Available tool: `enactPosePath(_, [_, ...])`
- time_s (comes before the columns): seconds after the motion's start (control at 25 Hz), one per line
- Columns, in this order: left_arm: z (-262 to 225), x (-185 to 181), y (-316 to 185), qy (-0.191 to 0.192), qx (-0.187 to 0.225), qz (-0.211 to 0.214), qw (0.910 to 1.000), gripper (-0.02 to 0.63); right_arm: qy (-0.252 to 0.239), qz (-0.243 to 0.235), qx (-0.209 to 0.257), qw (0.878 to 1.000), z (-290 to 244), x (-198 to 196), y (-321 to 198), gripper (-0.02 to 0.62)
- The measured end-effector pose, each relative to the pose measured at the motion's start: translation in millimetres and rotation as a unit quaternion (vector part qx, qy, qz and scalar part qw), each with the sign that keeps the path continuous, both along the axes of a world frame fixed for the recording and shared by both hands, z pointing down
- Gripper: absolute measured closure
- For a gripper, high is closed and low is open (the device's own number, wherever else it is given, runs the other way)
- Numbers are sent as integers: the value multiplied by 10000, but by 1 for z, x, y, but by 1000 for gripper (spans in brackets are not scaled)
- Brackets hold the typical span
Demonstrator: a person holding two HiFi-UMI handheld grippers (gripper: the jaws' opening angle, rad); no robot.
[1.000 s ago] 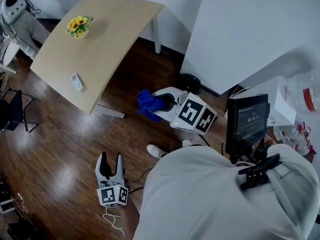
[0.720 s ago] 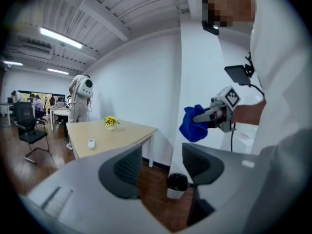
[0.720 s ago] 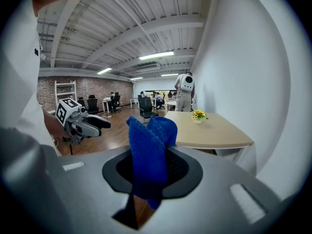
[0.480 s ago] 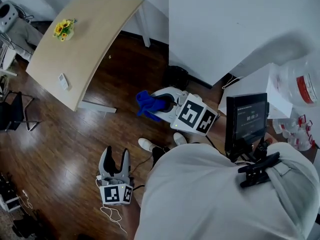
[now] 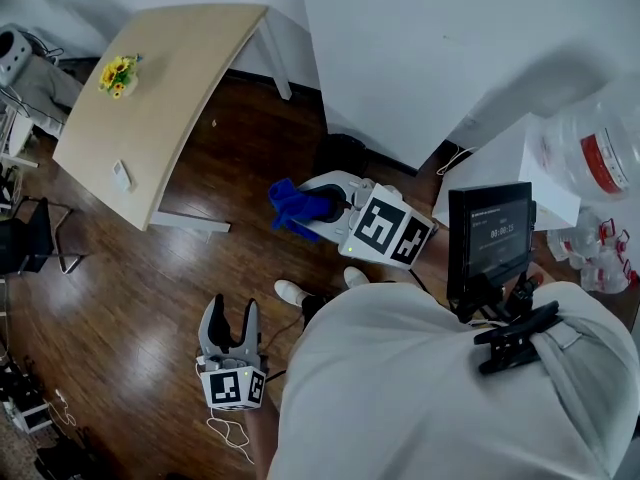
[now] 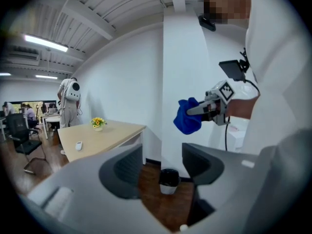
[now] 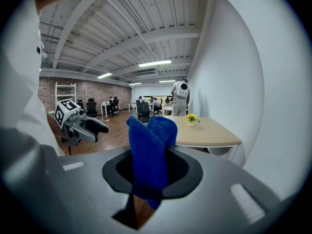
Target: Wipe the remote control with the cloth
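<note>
The small white remote control (image 5: pixel 121 175) lies on the light wooden table (image 5: pixel 175 88) at the far left, well away from both grippers; the left gripper view has it too, the remote control (image 6: pixel 78 145) near the table's front edge. My right gripper (image 5: pixel 300 204) is shut on the blue cloth (image 5: pixel 293 206), held above the dark wood floor. The cloth (image 7: pixel 148 155) bunches up out of the jaws. My left gripper (image 5: pixel 231 308) hangs lower left, open, with nothing between its fingers. Past its jaws the left gripper (image 6: pixel 163 162) looks toward the table.
A yellow flower pot (image 5: pixel 117 74) stands at the table's far end. A black bin (image 6: pixel 168 181) sits on the floor by a white wall (image 5: pixel 430 48). A monitor (image 5: pixel 490 233) and a white box (image 5: pixel 520 173) are at my right. Office chairs (image 5: pixel 30 243) stand to the left.
In the head view the table and remote have slid left as I moved across the floor. Both grippers came along; the right stays shut on the cloth, the left stays open.
</note>
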State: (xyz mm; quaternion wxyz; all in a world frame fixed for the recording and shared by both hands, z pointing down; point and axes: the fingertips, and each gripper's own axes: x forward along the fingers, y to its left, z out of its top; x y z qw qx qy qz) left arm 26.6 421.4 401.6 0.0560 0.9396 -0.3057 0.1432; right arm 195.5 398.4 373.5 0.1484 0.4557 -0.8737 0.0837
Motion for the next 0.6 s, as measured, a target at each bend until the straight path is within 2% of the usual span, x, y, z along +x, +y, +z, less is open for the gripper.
enactPosePath(0.6, [11,2,9,-215,54,19,9998,333,123,61,20,9999,8,4,13,517])
